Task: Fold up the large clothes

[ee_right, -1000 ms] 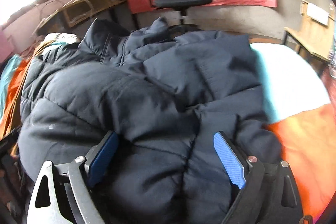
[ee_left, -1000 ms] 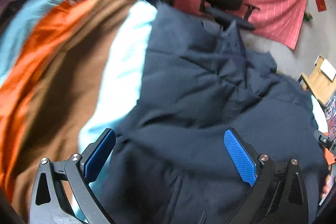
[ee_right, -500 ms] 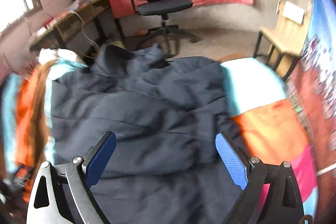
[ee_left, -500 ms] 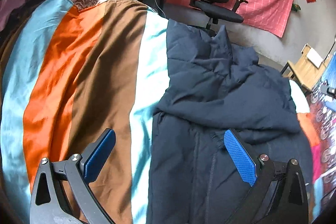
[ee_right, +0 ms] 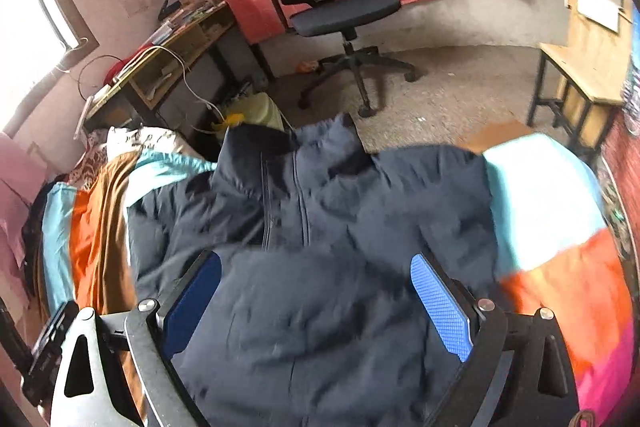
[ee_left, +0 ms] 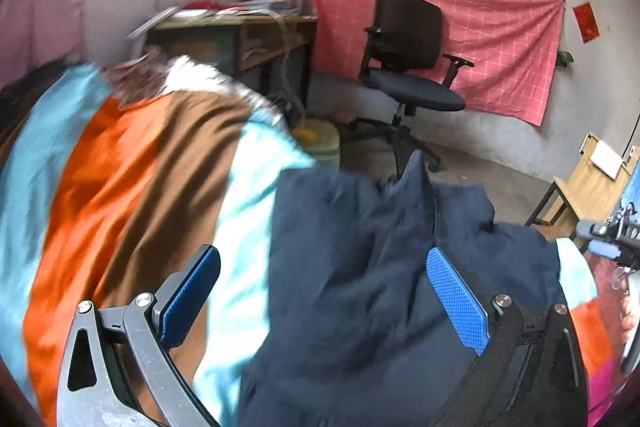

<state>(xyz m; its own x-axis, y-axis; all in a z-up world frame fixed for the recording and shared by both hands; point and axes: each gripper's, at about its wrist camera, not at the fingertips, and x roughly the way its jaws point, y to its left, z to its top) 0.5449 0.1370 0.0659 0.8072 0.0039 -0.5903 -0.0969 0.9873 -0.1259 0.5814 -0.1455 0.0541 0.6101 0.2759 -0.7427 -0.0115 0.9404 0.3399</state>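
Navy puffer jacket (ee_right: pixel 320 267) lies centre frame on the striped bedspread (ee_left: pixel 120 187), collar toward the top. Both left tongs (ee_left: pixel 320 299) and right tongs (ee_right: pixel 316 299) gape, empty; you should pinch matching hem corners and fold evenly.

Bed (ee_right: pixel 548 195) covered by striped blanket (ee_left: pixel 132 187): bands of light blue, orange, brown, pale turquoise; orange and pink bands at right end. Dark navy puffer jacket (ee_right: pixel 320 267) lies directly on blanket, spread front up, zip running down middle, collar pointing toward bed's far edge. Jacket covers middle of bed; blanket bare on both sides. Patterned fabric (ee_right: pixel 120 143) bunched at far left corner.
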